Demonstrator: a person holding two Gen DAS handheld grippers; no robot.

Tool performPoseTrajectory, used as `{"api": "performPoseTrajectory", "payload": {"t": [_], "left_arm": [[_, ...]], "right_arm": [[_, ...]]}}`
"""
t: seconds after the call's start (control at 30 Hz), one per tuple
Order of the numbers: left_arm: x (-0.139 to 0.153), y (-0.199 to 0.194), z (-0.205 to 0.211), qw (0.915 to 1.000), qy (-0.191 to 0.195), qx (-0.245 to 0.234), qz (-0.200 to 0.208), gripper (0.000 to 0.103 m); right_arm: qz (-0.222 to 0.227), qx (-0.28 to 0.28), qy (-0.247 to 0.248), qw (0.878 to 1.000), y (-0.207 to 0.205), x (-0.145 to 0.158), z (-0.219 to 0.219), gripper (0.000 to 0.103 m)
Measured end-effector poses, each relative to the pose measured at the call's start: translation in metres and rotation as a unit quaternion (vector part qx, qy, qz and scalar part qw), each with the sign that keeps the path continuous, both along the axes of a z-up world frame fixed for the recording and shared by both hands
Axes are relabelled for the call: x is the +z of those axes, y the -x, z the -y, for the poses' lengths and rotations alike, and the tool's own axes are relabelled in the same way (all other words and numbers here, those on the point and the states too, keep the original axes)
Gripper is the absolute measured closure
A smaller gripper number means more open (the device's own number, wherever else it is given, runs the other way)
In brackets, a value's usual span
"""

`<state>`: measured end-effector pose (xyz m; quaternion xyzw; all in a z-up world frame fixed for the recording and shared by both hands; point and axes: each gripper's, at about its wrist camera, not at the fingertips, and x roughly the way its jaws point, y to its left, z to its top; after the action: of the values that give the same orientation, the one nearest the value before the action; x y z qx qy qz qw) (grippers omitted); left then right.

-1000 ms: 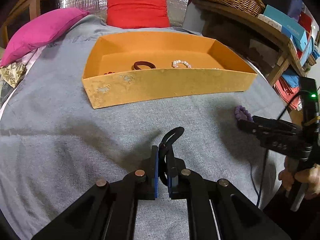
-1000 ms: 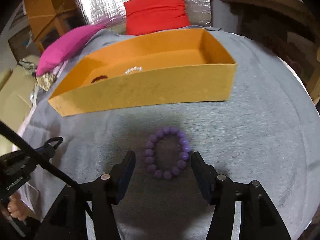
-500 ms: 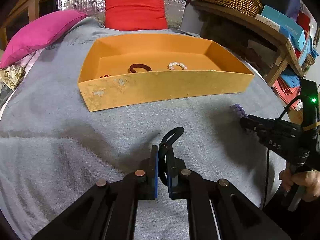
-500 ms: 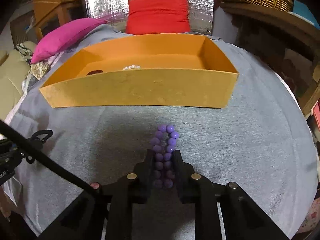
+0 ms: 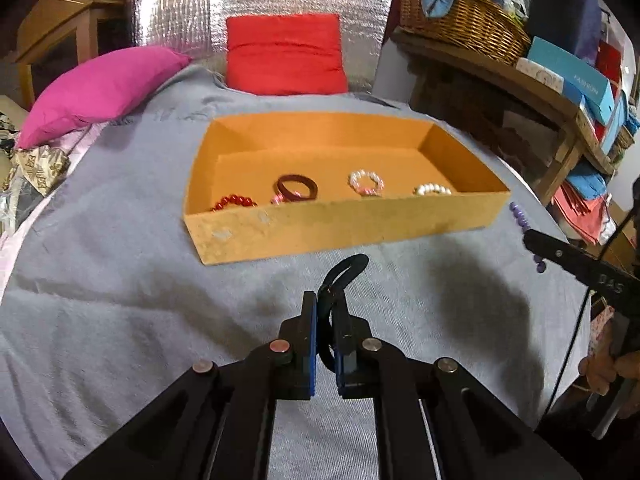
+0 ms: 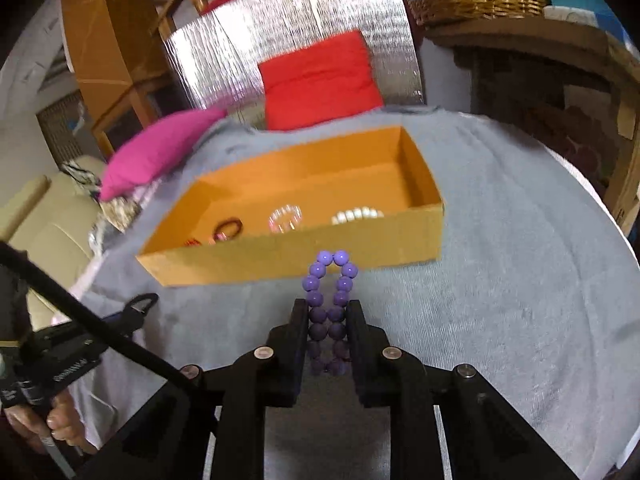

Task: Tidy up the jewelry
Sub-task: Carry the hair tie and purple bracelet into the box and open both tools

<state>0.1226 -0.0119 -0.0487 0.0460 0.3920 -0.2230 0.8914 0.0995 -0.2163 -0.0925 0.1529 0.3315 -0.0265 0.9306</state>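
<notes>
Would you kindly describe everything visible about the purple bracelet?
The purple bracelet is a closed loop of round, glossy, evenly sized beads that look like plastic or polished stone. The right gripper is shut on it, its black fingers pressing the loop into a narrow oval. The free end sticks forward past the fingertips, toward the near wall of the orange box. It looks lifted clear of the grey cloth. In the left view only a few beads show.
</notes>
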Motion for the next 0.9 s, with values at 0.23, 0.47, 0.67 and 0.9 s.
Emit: {"api": "performPoseTrajectory", "payload": {"t": [0.23,0.47,0.67,0.9], "left_arm": [[0.024,-0.006,0.005,0.9995,0.008,0.010,0.029,0.096],[0.047,-0.021,0.020,0.9967,-0.023,0.036,0.069,0.096],[0.051,-0.040,0.031,0.9948,-0.041,0.047,0.080,0.096],[0.054,-0.064,0.047,0.9923,-0.064,0.051,0.093,0.096]], "right_arm": [[0.054,0.006,-0.014,0.998,-0.003,0.027,-0.002,0.082],[0.096,0.018,-0.011,0.995,-0.026,0.051,-0.013,0.082],[0.110,0.010,-0.019,0.994,-0.050,0.060,-0.008,0.082],[0.097,0.010,-0.018,0.995,-0.087,0.056,-0.003,0.082]]}}
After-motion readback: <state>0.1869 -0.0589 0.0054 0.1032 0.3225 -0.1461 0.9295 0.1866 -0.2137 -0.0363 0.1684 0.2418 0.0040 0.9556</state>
